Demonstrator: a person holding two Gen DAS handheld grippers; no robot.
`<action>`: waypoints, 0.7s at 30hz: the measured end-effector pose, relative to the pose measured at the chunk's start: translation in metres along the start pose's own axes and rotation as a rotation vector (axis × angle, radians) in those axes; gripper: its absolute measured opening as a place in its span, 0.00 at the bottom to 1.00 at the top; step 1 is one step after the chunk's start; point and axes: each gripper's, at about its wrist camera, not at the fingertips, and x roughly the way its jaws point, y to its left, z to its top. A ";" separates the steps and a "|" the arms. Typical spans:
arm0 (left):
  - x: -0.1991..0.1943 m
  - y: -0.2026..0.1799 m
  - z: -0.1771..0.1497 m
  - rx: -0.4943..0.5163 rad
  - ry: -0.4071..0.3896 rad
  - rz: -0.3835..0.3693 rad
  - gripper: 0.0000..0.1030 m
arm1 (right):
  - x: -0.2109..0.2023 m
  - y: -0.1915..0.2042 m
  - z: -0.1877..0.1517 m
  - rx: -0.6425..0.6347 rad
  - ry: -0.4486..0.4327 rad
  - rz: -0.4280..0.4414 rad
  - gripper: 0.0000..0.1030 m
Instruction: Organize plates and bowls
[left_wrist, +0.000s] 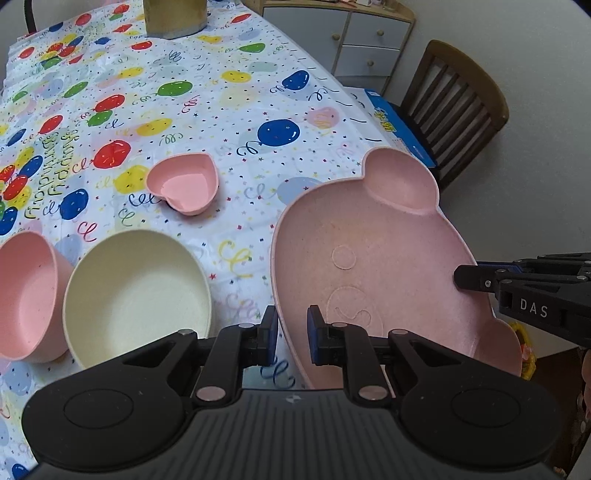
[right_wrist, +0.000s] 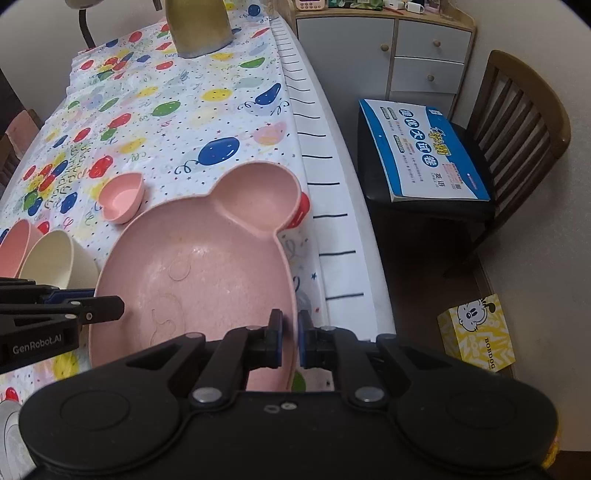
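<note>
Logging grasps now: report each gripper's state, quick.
Left gripper: shut on the bear plate rim.
Right gripper: shut on the same plate's opposite rim.

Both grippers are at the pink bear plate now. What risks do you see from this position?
1. The bear plate looks tilted, pinched only at its rims by the right hand-held gripper and the left hand-held gripper; it may slip.
2. It is close to the table edge and could fall to the floor.
3. Swinging it left may hit the cream bowl.

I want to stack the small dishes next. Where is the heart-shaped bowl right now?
In both views the heart-shaped bowl sits alone on the tablecloth, beyond the cream bowl and left of the bear plate's ear.
</note>
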 end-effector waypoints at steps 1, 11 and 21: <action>-0.005 0.001 -0.003 0.003 -0.001 -0.003 0.15 | -0.005 0.003 -0.003 0.002 -0.002 -0.002 0.07; -0.060 0.019 -0.046 0.028 -0.020 -0.028 0.15 | -0.053 0.035 -0.038 0.015 -0.030 -0.009 0.06; -0.104 0.044 -0.095 0.072 -0.043 -0.027 0.16 | -0.092 0.080 -0.078 0.014 -0.053 -0.007 0.06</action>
